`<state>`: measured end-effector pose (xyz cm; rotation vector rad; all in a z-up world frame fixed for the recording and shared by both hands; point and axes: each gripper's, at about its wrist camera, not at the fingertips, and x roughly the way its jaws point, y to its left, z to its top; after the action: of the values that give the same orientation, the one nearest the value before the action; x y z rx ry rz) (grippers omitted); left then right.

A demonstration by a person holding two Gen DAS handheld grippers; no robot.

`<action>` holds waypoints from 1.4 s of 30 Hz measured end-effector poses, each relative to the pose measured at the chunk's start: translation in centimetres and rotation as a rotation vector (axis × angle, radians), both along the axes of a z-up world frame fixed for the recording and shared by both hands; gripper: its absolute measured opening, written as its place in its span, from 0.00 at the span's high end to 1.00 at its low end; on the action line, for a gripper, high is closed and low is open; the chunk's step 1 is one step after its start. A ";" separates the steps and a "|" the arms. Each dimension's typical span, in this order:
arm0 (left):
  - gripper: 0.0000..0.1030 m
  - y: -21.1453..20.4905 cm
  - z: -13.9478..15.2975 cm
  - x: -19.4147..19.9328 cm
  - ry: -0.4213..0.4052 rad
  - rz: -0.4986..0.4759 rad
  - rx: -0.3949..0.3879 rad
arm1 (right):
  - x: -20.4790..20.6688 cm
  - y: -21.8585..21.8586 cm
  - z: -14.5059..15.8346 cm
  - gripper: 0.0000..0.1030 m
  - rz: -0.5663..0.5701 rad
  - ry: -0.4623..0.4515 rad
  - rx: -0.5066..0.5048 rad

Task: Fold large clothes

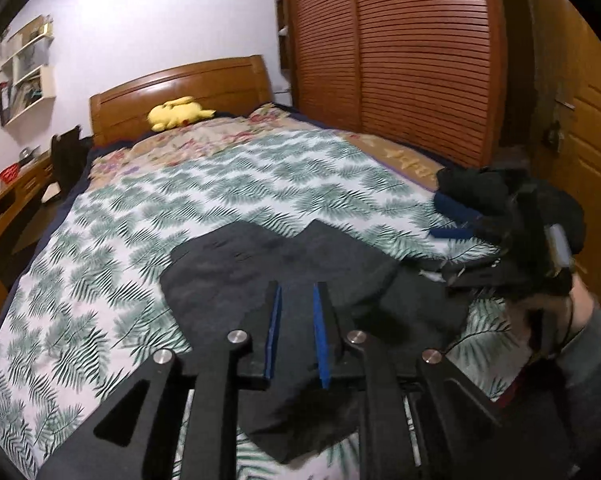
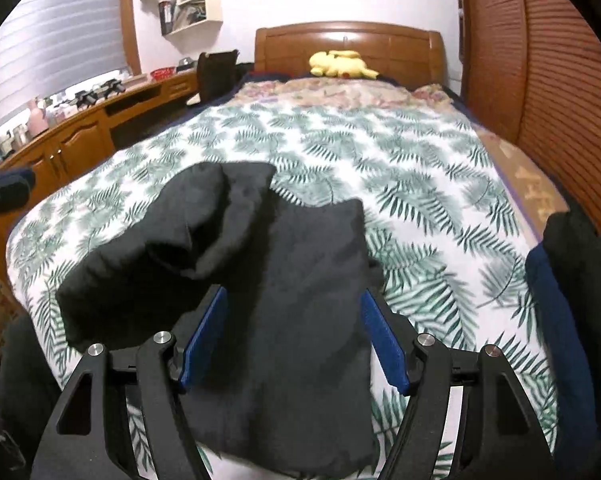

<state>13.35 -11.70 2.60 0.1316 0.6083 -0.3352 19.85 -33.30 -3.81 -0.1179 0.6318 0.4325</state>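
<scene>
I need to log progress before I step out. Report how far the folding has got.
Done: the dark grey garment lies on the leaf-print bedspread, partly folded into a narrower shape.
In hand: nothing is gripped. The left gripper hovers over it, jaws slightly apart; the right gripper is open above it.
Left: finishing its folds, then the dark pile at the bed's right edge, apparently unfolded.

Matt dark cloth garment [image 1: 284,264] lies on smooth leaf-print sheet [image 1: 112,264]; headboard [image 1: 188,84] is glossy varnished wood.
</scene>
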 end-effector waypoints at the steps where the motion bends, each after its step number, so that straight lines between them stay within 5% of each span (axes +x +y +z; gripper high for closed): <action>1: 0.86 0.6 -0.3 0.0 0.005 0.011 0.000 | 0.1 0.0 0.3 0.31 -0.007 -0.009 0.000; 8: 0.86 4.3 -2.5 0.0 0.040 0.079 -0.011 | -0.9 1.1 2.8 0.31 -0.005 -0.101 0.033; 16: 0.86 6.4 -4.4 -0.1 0.069 0.122 -0.020 | -0.9 4.2 3.6 0.31 0.096 -0.100 0.085; 24: 0.86 7.3 -5.5 -0.3 0.092 0.135 -0.026 | -0.3 8.0 1.2 0.31 0.217 -0.005 0.066; 39: 0.86 7.3 -6.0 -0.1 0.102 0.142 -0.029 | 0.9 7.7 -2.6 0.32 0.215 0.133 0.064; 42: 0.86 7.3 -6.2 0.0 0.105 0.142 -0.030 | 0.6 7.9 -2.9 0.47 0.240 0.136 0.064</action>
<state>13.39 -4.44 -3.59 0.0417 0.7118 -0.2144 20.45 -25.37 -6.67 -0.1044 0.7396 0.6964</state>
